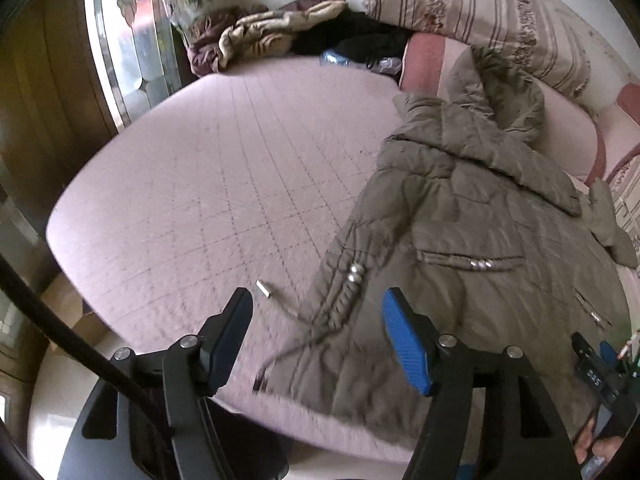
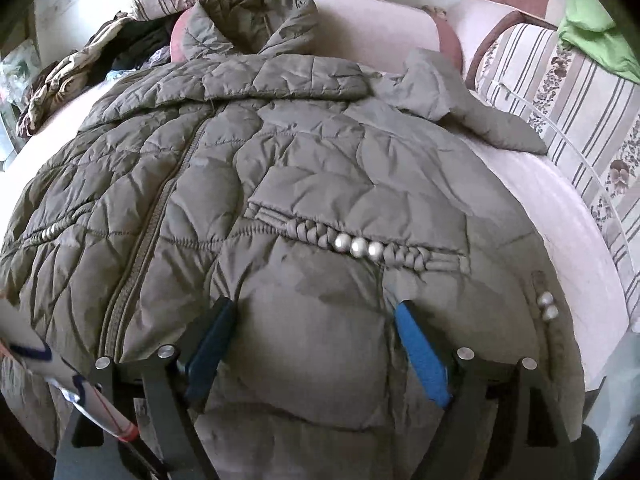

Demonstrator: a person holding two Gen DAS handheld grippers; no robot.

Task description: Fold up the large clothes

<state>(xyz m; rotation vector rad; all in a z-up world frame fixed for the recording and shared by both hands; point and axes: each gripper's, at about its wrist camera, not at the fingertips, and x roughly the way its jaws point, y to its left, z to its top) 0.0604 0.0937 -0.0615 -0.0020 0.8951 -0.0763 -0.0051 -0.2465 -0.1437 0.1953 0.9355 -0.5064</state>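
From the left wrist camera I see the left tongs standing apart with nothing between the pads, over the near edge of the bed. The olive quilted jacket lies to their right, its near side doubled over the body and a drawcord trailing onto the pink cover. This view alone shows the wide bare stretch of bed to the left, the heap of clothes at the far side, and the other rig's handle in a hand at the lower right.

From the right wrist camera the right tongs are spread wide just above the jacket's lower front, pinching no fabric. Only here do I see the closed zip, the collar and a sleeve still flung outward. I judge the folding barely begun: that sleeve and the lengthwise fold remain.
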